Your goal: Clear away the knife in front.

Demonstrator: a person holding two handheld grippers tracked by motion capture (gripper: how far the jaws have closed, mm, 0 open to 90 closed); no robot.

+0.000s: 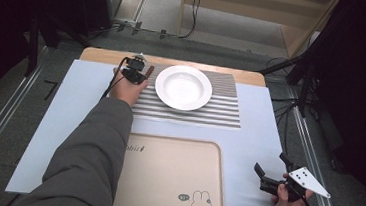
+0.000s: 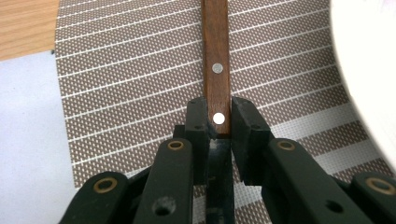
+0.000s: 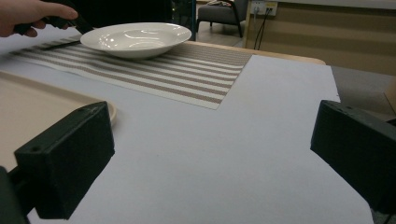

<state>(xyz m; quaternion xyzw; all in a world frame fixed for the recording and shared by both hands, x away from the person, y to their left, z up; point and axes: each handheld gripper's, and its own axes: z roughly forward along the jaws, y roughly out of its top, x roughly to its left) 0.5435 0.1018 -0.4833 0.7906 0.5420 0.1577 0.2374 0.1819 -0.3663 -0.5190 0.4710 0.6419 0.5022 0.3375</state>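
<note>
A utensil with a brown wooden handle [image 2: 216, 56] set with metal rivets lies along the striped placemat [image 2: 130, 84], left of the white deep plate [image 1: 183, 87]. My left gripper [image 2: 218, 122] is shut on the near end of that handle; its far end is out of frame. From above, the left gripper [image 1: 134, 73] is at the mat's far left corner, with the handle [image 1: 149, 72] beside it. I cannot tell whether the handle rests on the mat or hangs just above it. My right gripper [image 1: 271, 163] is open and holds nothing, low over the white sheet near the table's front right edge.
A beige tray [image 1: 169, 182] with a rabbit print lies at the front centre; its rim [image 3: 28, 107] is left of my right gripper. A white sheet [image 1: 258, 134] covers the table. Cables and a dark stand are on the floor beyond the right edge.
</note>
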